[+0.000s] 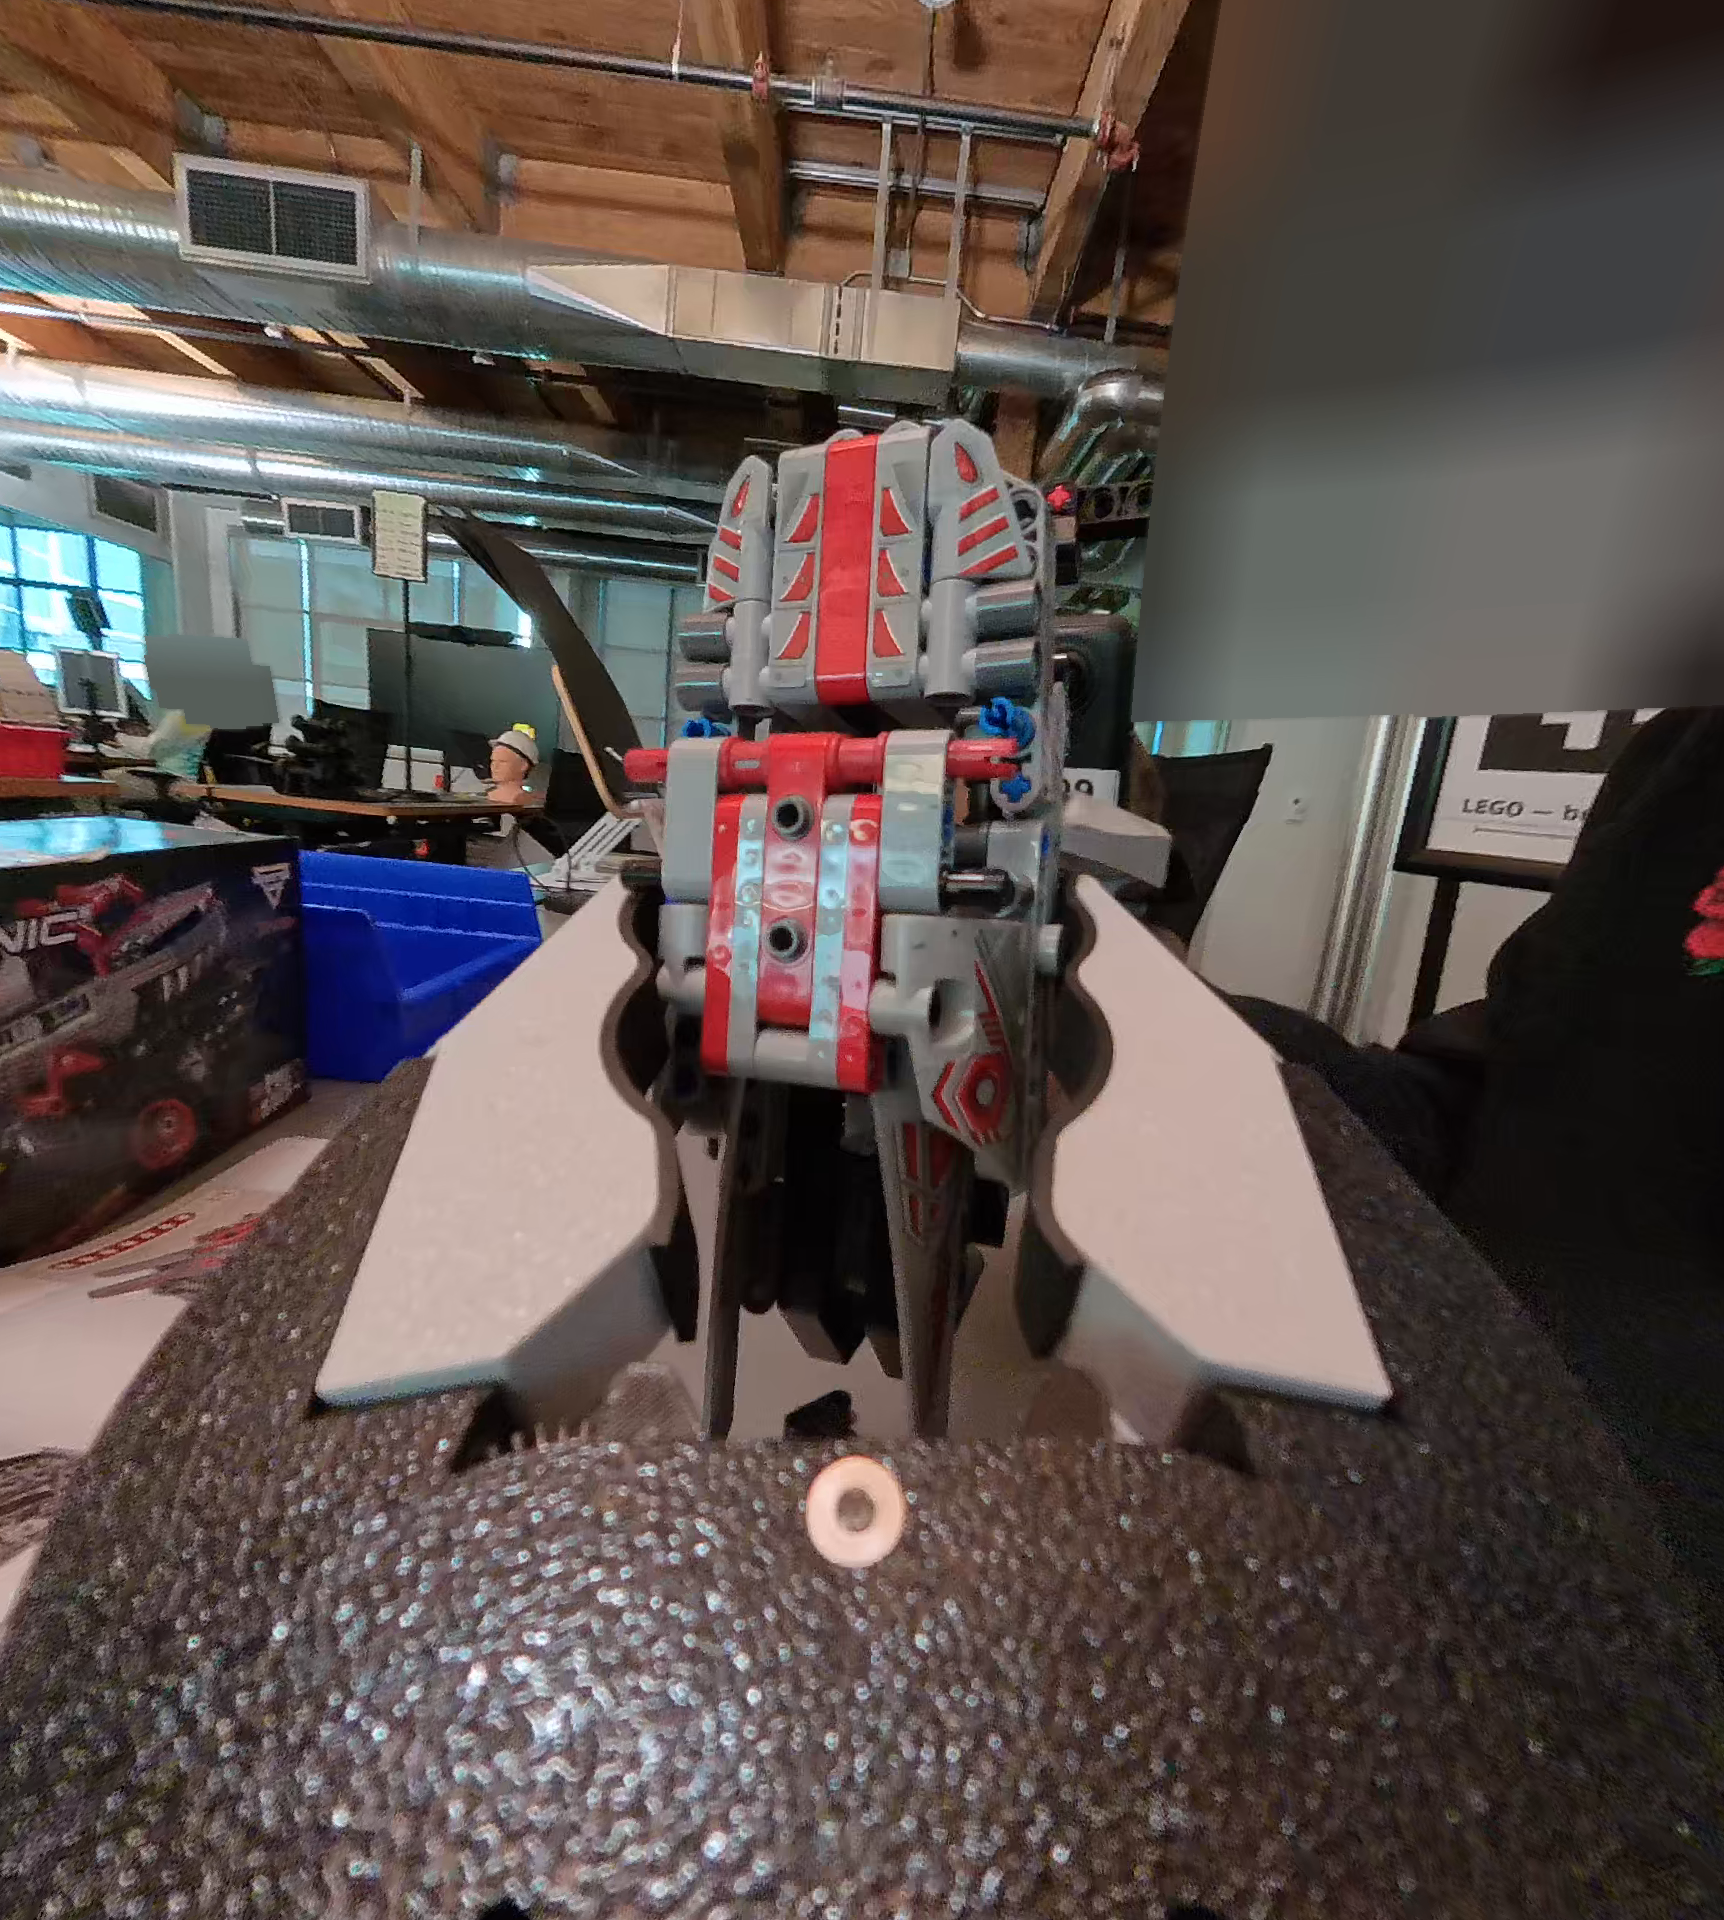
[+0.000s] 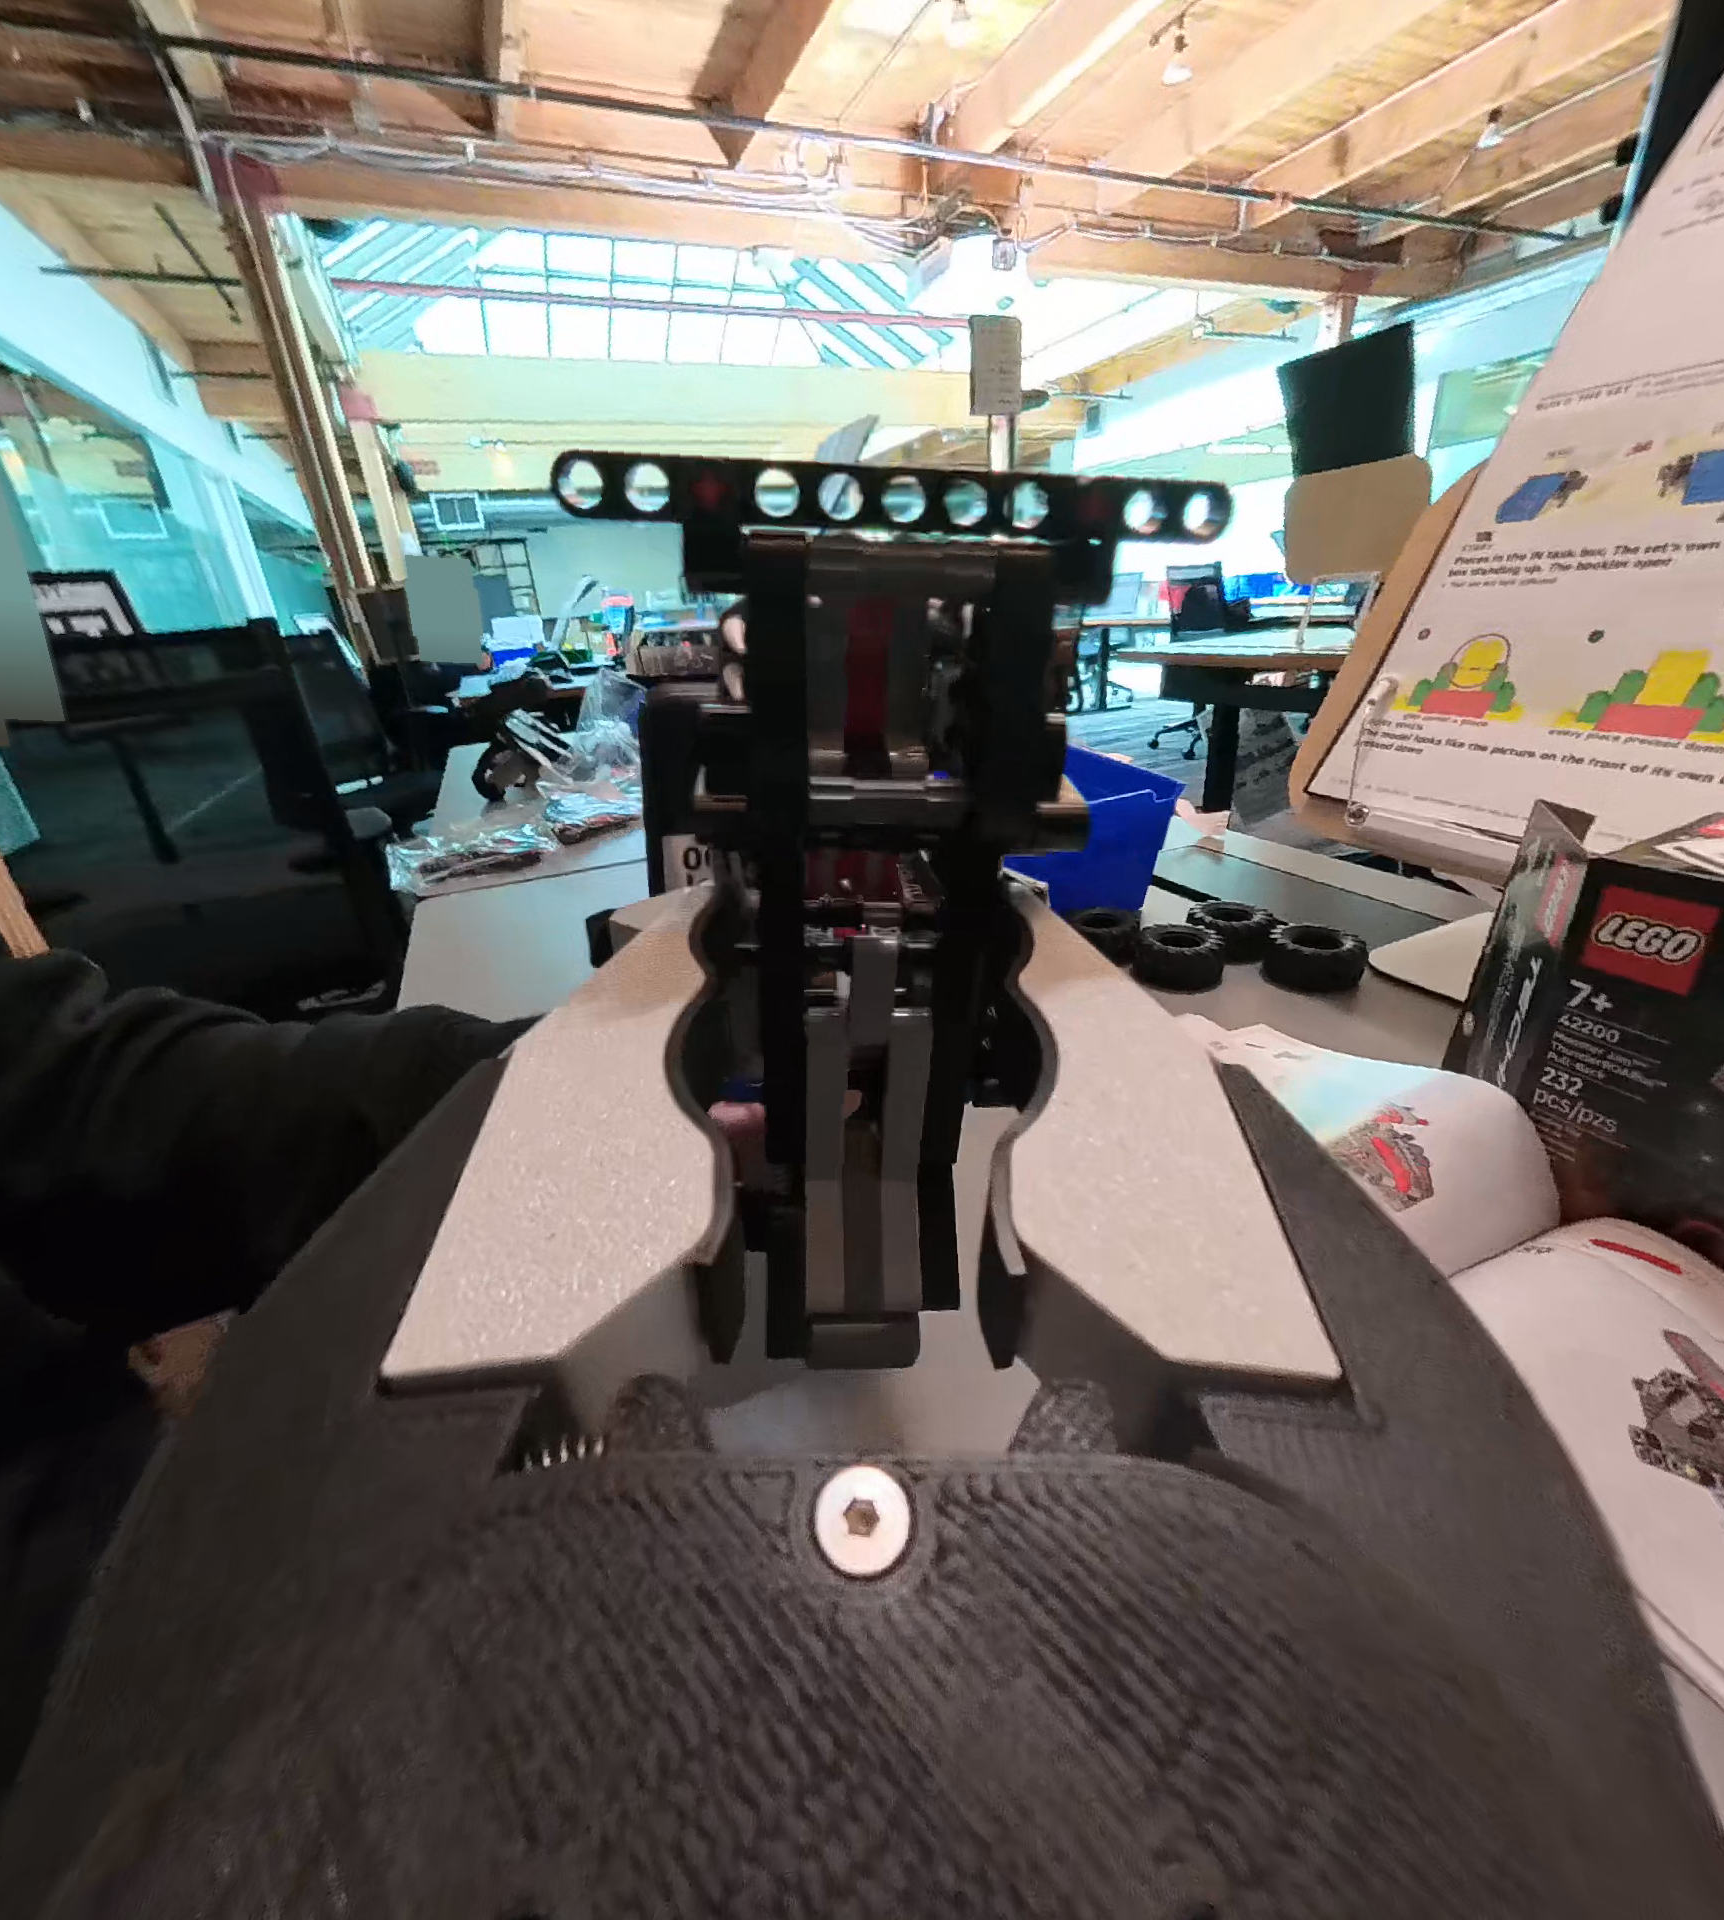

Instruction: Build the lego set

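Grey-and-red lego model (image 1: 842,831) stands on end, long axis toward twelve o'clock — left gripper (image 1: 853,997) and right gripper (image 2: 863,997) both clamp it; black tyres (image 2: 1242,940) at two o'clock.

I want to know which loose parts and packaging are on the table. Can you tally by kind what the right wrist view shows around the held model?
Loose black tyres: 4
Set boxes: 1
Open instruction booklets: 1
Blue bins: 1
Clear bags of parts: at least 2, too far off to count exactly
Total: at least 9

One lego model (image 1: 853,821), four loose black tyres (image 2: 1178,953), one blue bin (image 1: 401,956), one set box (image 2: 1668,1029)
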The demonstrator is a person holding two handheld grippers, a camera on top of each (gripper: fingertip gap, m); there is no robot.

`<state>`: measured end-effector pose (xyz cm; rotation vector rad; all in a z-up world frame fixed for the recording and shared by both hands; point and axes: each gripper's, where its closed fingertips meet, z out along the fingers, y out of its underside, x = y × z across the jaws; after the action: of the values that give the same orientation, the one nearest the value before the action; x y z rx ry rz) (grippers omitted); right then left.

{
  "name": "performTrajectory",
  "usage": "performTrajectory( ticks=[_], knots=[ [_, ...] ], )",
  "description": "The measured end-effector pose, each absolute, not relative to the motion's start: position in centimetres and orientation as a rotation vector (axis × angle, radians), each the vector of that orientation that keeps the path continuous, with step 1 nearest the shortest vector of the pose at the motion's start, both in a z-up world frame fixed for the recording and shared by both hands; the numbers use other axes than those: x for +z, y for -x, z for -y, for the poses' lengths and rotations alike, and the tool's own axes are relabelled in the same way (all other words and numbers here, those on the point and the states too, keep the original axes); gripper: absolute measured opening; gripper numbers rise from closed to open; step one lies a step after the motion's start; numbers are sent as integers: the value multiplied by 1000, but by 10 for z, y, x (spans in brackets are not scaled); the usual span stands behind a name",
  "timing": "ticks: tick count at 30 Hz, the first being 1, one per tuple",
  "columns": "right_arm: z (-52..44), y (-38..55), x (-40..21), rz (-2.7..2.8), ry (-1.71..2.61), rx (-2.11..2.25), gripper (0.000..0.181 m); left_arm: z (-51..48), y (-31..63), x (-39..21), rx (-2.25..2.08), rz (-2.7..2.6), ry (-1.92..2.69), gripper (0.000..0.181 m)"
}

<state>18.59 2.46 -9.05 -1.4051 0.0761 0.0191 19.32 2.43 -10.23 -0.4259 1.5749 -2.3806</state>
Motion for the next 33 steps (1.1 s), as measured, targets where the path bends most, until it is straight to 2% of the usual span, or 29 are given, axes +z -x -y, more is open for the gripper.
performTrajectory(
  ticks=[1, 5, 21, 24, 26, 33],
  knots=[
    [-25, -184, -91, -59, 1409, 22, 53, -24, -194, -102, -2366, -1567, 421, 73],
    [-22, -190, -94, -74, 1444, 31, 49, -22, -197, -105, -2349, -1545, 445, 73],
    [-29, -202, -106, -170, 1498, 205, 58, -29, -210, -115, -2418, -1344, 682, 73],
    [-27, -202, -109, -146, 1536, 177, 57, -28, -207, -116, -2413, -1352, 649, 73],
    [-23, -208, -109, -164, 1552, 115, 72, -28, -204, -112, -2427, -1333, 617, 73],
    [-27, -192, -102, -85, 1499, 173, 68, -27, -192, -105, -2497, -1316, 492, 73]
  ],
)
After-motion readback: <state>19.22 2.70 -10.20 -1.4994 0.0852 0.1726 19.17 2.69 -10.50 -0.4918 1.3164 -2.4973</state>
